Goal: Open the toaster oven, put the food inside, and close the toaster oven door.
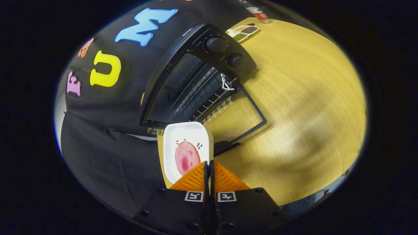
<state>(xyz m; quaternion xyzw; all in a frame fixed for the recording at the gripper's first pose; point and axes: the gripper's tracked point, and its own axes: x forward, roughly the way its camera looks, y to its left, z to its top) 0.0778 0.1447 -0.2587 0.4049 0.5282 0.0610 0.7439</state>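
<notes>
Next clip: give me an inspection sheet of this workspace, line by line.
Surface: wooden table, bare near the fingers.
Job's things: toaster oven with its door folded down open, rack visible inside; white dish holding a pink slice of food, just ahead of the open door.
Clutter: divided tray of grains and a bottle beyond the oven.
Grippers: gripper closed on the dish's near rim.
Cables: nothing seen.
Surroundings: black cloth wall behind the oven.
</notes>
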